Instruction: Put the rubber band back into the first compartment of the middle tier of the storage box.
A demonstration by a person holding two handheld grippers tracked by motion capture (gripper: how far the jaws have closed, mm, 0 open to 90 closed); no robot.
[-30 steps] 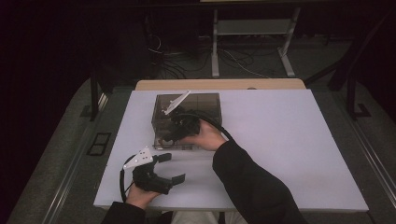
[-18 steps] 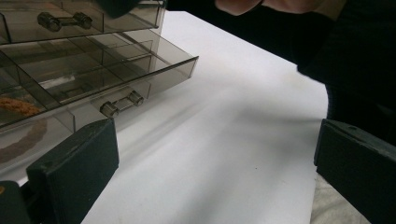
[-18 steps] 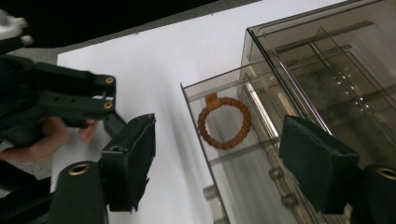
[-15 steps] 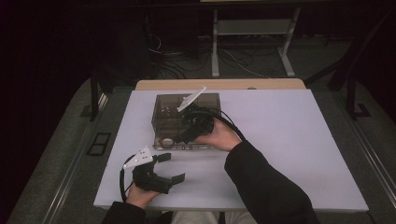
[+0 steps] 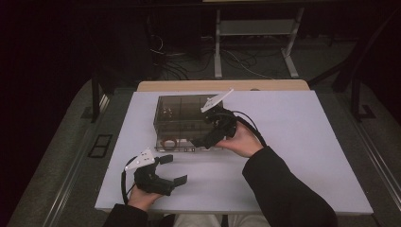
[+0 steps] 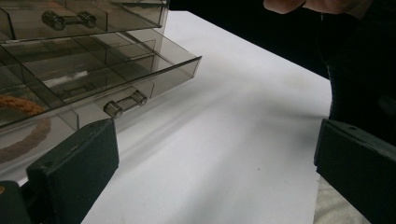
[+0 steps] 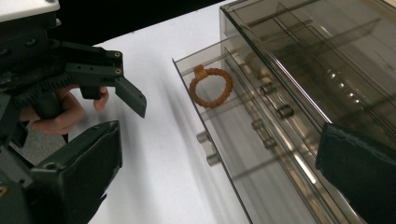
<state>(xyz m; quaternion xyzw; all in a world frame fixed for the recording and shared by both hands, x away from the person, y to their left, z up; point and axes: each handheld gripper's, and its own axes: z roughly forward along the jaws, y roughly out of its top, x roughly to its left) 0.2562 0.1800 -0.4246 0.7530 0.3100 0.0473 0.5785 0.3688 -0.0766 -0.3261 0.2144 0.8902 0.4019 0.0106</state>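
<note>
The right gripper view shows an orange beaded ring [image 7: 210,87] lying in the pulled-out bottom drawer [image 7: 233,140] of the smoky plastic organizer [image 5: 182,122], detail the high view blurs. Both claws gape wide and empty: the left claw [image 5: 171,169] near the white table's [image 5: 302,142] front edge, the right claw [image 5: 208,135] at the organizer's front. Dark floor and cables [image 5: 227,56] lie beyond.

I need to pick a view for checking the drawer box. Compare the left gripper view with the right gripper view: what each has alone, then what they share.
Left gripper view alone: the other arm's dark sleeve.
Right gripper view alone: the whole orange bracelet in the open bottom drawer, plus the left gripper, open.
Shared: the smoky clear drawer box, drawer handles and white table.
</note>
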